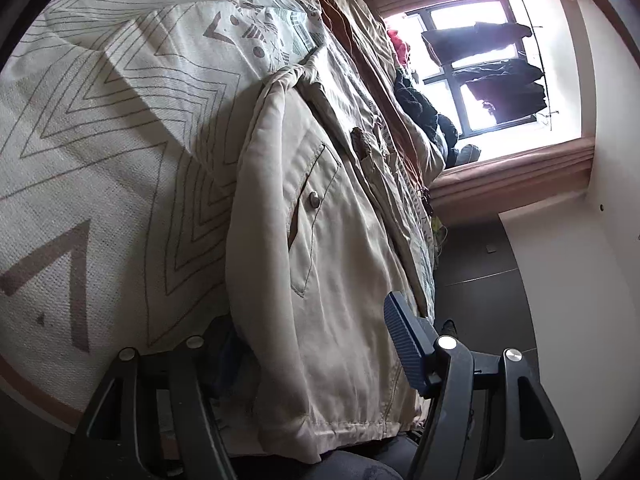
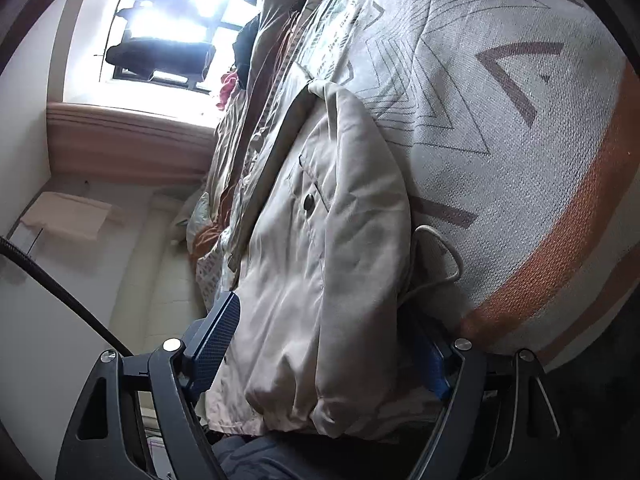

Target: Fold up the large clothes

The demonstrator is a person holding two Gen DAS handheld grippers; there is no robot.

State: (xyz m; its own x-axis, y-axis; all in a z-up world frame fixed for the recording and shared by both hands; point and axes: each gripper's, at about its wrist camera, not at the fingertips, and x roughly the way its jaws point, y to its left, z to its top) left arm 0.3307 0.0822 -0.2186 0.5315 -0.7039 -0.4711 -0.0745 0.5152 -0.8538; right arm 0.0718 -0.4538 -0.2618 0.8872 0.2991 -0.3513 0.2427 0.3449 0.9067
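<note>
We're partway in: the beige snap-pocket jacket (image 1: 320, 248) lies sides-folded-in on the chevron-patterned bedspread (image 1: 100, 128), left gripper (image 1: 316, 356) and right gripper (image 2: 320, 344) both spread wide astride its near hem, lengthwise fold seemingly left.

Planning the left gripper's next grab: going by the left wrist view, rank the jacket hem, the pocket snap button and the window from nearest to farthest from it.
From the left gripper:
1. Jacket hem, between the fingers, at the bottom.
2. Pocket snap button, mid-frame on the jacket front.
3. Window, far upper right, beyond the bed.
</note>
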